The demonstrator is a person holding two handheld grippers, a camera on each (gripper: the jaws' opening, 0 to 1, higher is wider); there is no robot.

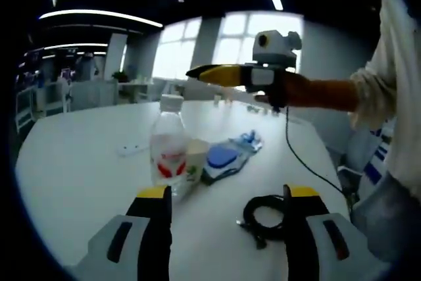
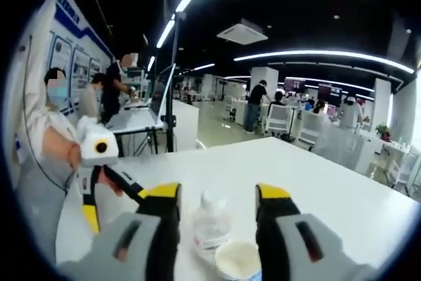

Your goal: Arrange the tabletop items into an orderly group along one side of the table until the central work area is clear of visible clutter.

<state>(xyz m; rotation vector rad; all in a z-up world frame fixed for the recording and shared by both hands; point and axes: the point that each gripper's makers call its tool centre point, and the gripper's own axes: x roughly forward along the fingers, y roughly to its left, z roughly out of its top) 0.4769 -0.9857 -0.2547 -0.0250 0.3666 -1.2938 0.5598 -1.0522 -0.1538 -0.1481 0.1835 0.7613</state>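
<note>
- left claw (image 1: 227,205) is held apart above the tabletop (image 1: 79,162), empty.
- right claw (image 2: 217,199) is held apart, empty, with bottle (image 2: 212,223) and cup (image 2: 238,259) seen between its jaws.
- black cable (image 1: 263,215) is coiled nearby.

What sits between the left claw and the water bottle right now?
Nothing visible. The left claw is open, and bare table runs from it to the water bottle. The paper cup stands beside the bottle, and the black cable lies by the other jaw.

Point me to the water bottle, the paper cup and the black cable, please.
water bottle (image 1: 168,153), left gripper view, on its red-printed label.
paper cup (image 1: 195,160), left gripper view, on its side wall.
black cable (image 1: 263,218), left gripper view, on the coiled loop.
</note>
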